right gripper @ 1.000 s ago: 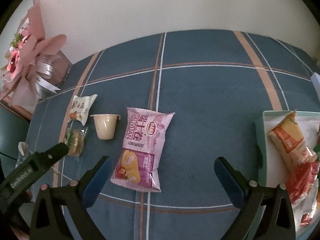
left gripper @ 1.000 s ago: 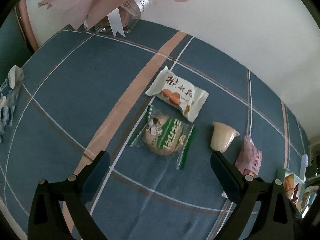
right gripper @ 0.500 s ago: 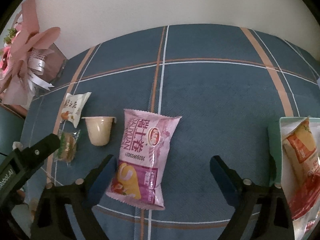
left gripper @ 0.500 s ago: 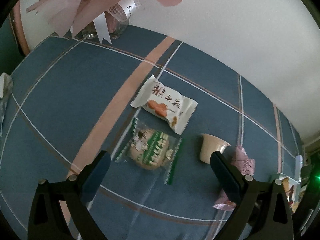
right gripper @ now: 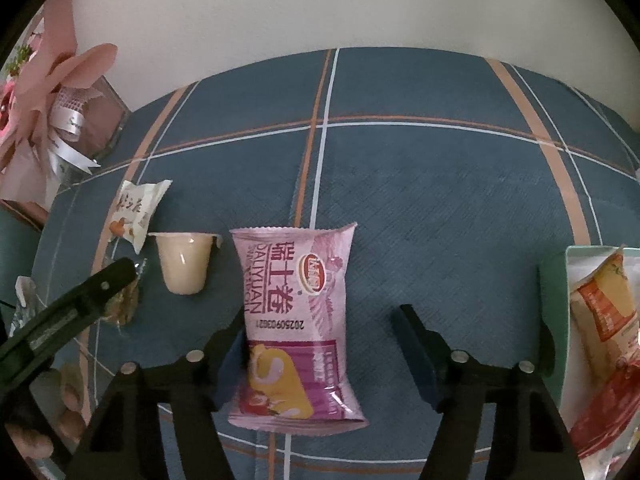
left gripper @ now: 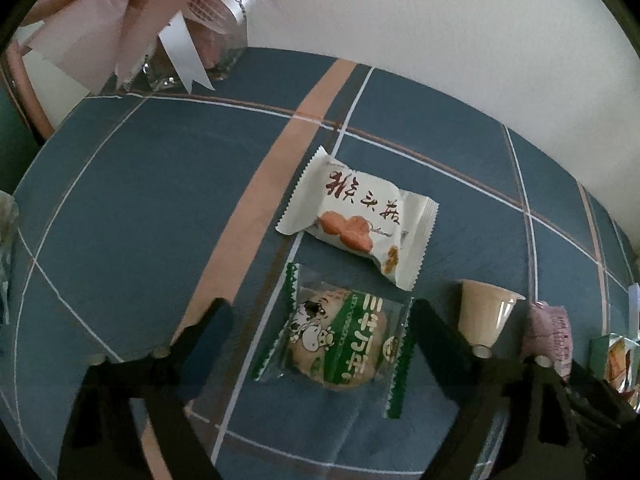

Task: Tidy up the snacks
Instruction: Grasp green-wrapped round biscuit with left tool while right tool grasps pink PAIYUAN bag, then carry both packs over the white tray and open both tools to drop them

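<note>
Setting: a counter (right gripper: 440, 208) covered in a blue cloth crossed by white and orange stripes, set against a pale wall.

Left tongs (left gripper: 320, 316): spread wide apart and holding nothing, with a green-edged clear biscuit packet (left gripper: 340, 332) lying flat on the cloth between the two tips.

Right tongs (right gripper: 320, 328): also wide apart and holding nothing, straddling the lower half of a pink snack bag (right gripper: 296, 324). The left tip looks to be at the bag's edge, though I cannot tell whether it touches.

Pink snack bag: lies flat and lengthwise near the middle of the counter, printed side up, its top edge pointing toward the wall.

Pudding cup (right gripper: 184, 262): a small cream-coloured cup just left of the pink bag, apart from it, wide rim toward the wall.

White cake packet (left gripper: 358, 220): white wrapper with red lettering, lying just beyond the biscuit packet, toward the wall.

Row order: from the person's left, the biscuit and white packets, then the cup, then the pink bag.

Tray (right gripper: 556, 300): a pale green container at the right edge of the counter, well apart from the pink bag, with orange and red snack packets (right gripper: 604, 300) piled in it.

Bouquet (right gripper: 44, 92): pink paper-wrapped flowers with white ribbon at the far left corner, beside the wall.
</note>
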A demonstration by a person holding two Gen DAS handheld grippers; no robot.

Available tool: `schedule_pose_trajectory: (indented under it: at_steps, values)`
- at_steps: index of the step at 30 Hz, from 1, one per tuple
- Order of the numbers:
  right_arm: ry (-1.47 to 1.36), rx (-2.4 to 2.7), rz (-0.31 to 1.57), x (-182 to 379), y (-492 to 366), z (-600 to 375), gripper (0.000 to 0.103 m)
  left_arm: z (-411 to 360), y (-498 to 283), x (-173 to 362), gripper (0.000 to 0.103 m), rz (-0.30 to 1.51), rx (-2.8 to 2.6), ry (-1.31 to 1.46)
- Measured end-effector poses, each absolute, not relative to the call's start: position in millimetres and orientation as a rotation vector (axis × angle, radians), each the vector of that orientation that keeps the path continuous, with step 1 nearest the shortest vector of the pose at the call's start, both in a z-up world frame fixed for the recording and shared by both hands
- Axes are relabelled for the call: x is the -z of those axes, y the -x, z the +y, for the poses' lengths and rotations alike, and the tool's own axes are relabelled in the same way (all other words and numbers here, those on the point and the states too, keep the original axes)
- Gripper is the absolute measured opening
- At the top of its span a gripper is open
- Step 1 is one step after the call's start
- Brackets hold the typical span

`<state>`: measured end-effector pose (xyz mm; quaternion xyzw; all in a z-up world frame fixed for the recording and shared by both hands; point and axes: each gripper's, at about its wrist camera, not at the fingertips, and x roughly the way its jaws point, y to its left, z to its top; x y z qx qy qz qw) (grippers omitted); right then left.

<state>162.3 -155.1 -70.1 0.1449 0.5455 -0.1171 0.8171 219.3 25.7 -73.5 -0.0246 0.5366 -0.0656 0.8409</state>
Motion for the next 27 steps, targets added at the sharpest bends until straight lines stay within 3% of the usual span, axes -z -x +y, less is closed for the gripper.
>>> schedule_pose_trajectory:
  at_steps: [3, 5, 8, 15, 27]
  values:
    - [-0.307, 0.259, 1.163, 69.4, -160.1, -157.8, 0.061, 23.5, -219.5, 75.8, 0.081, 1.127, 0.153, 0.051]
    - [-0.305, 0.262, 1.163, 69.7, -159.4, -159.0, 0.059, 21.4, -218.8, 74.4, 0.065, 1.116, 0.171, 0.055]
    - [-0.302, 0.268, 1.164, 70.5, -158.3, -159.4, 0.055, 17.0, -216.9, 71.8, 0.057, 1.113, 0.159, 0.033]
    - [-0.300, 0.275, 1.163, 70.1, -151.0, -157.2, 0.043, 15.9, -204.3, 73.4, 0.056, 1.148, 0.088, 0.062]
    - [-0.369, 0.241, 1.156, 53.8, -100.3, -160.6, 0.042, 6.2, -170.1, 63.1, 0.050, 1.202, 0.048, 0.125]
